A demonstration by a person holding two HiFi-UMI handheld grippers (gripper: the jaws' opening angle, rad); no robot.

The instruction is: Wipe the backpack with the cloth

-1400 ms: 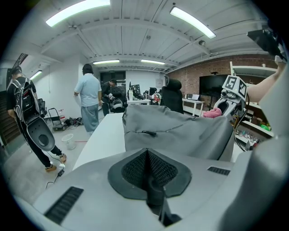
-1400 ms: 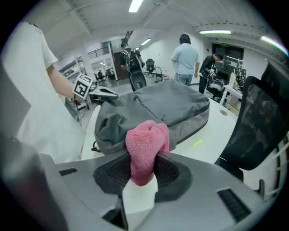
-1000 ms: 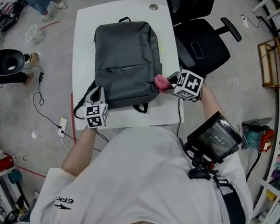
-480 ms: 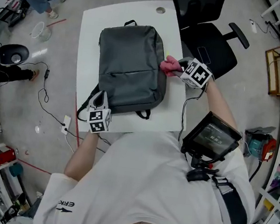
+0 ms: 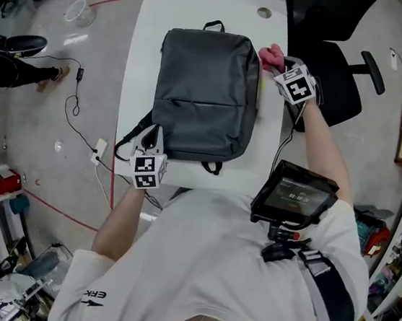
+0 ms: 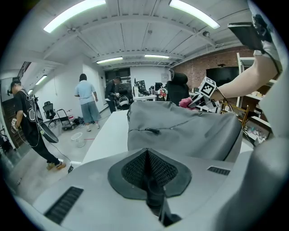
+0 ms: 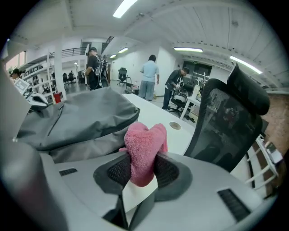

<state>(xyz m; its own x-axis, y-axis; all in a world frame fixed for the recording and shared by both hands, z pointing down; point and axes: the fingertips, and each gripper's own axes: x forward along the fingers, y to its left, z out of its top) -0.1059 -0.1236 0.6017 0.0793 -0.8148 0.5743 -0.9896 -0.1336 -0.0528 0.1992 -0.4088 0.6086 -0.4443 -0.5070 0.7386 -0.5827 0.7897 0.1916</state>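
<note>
Head view has the grey backpack (image 5: pixel 205 95) lying flat on the white table (image 5: pixel 145 55), its top handle pointing away from you and its bottom edge nearest your body. Your right gripper (image 5: pixel 280 63) is out at the bag's far right corner, and the pink cloth (image 5: pixel 273 56) is bunched in it, just beside the backpack's upper right edge. The right gripper view confirms it: both pads are clamped on the cloth, which pokes up between them in a soft folded lump, with the bag's grey side rising just behind and to the left. The black office chair (image 5: pixel 329 63) stands right beside that arm, off the table's right side.

Down at the near left corner, your left gripper (image 5: pixel 148 136) sits by the backpack's lower left edge, close to the dark shoulder strap (image 5: pixel 126 140) looping out over the table. The left gripper view shows its jaws pressed together, mesh pads meeting in a thin line. A dark strip shows low in that seam, and you cannot tell whether it is the strap. Beyond those jaws the backpack fills the middle of that view, zip pull facing you. A screen (image 5: pixel 295 197) hangs at your chest.
</note>
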